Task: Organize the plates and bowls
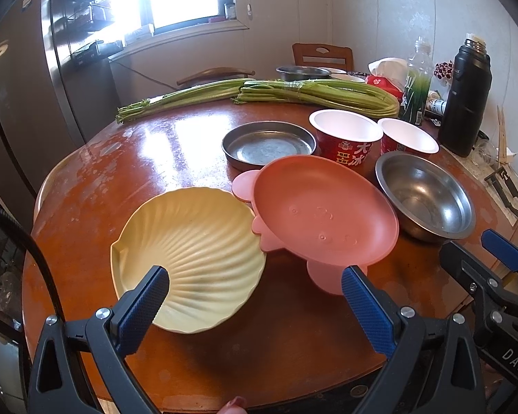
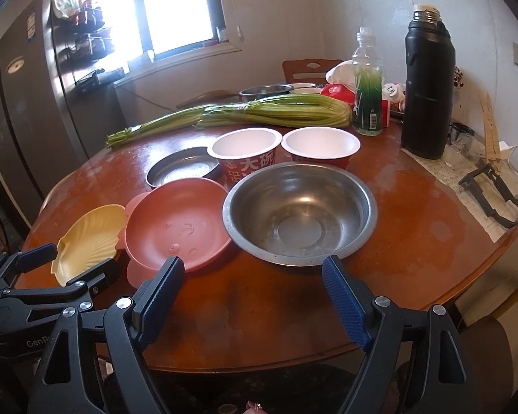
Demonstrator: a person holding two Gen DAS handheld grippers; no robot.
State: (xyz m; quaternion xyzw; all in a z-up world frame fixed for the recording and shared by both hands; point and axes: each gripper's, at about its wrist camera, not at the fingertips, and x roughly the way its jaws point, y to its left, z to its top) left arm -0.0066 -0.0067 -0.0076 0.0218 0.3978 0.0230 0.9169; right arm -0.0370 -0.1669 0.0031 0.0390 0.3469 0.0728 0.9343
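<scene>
On the round wooden table (image 1: 197,158) lie a yellow shell-shaped plate (image 1: 197,248), a pink plate (image 1: 321,214) tilted over its edge, a steel bowl (image 1: 424,196), a flat steel pan (image 1: 269,145) and two red paper bowls (image 1: 345,138). My left gripper (image 1: 255,279) is open, hovering at the near rim of the yellow plate. In the right wrist view my right gripper (image 2: 253,269) is open in front of the steel bowl (image 2: 300,210) and pink plate (image 2: 179,220), holding nothing. The yellow plate (image 2: 86,241) and the paper bowls (image 2: 245,151) show there too.
Celery bunches (image 1: 293,93) lie across the far side. A black thermos (image 2: 426,86), a plastic bottle (image 2: 367,86), a red tissue pack (image 1: 383,82) and more bowls (image 1: 304,72) crowd the back right. A black clamp (image 2: 493,189) rests on paper at right. A chair (image 1: 323,55) stands behind.
</scene>
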